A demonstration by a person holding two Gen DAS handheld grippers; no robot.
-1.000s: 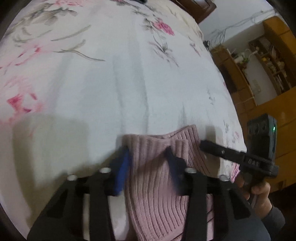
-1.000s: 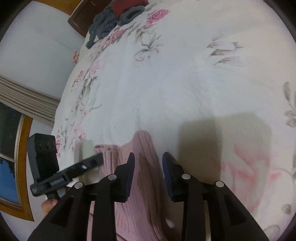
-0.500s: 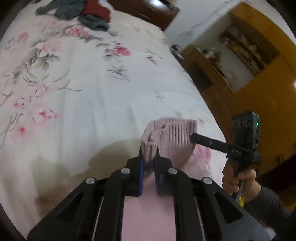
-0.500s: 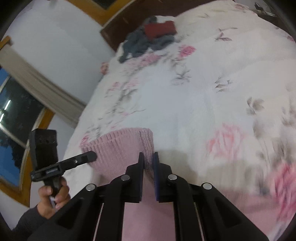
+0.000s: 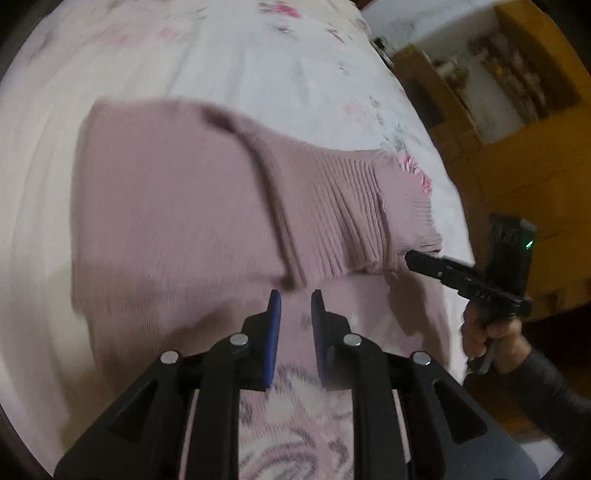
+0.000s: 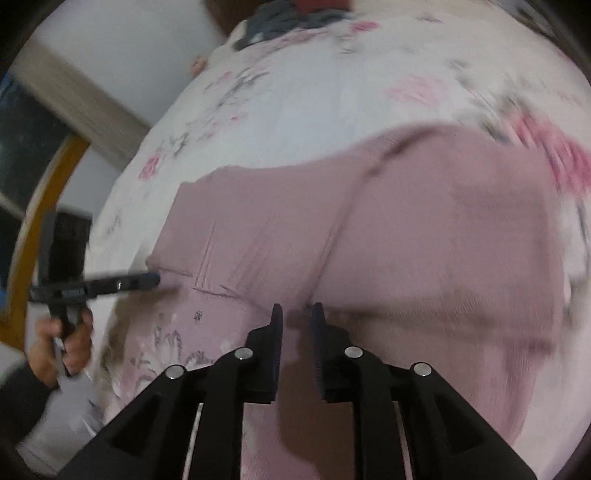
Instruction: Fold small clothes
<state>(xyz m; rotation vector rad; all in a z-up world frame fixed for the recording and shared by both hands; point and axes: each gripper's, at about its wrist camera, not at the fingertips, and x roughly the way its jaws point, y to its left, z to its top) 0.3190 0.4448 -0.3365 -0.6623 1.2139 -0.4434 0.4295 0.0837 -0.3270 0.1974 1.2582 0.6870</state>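
Tongs apart: we see our left tongs (image 5: 295, 295) and right tongs (image 6: 297, 308) parted, just short of the pink ribbed knit garment (image 5: 177, 206) spread on the floral bed (image 5: 229, 62).

Open bed (image 5: 229, 62) beyond the pink garment (image 5: 166, 206); wooden furniture (image 5: 517, 155) crowds the right edge, dark clothes pile (image 6: 288, 18) blocks the far end
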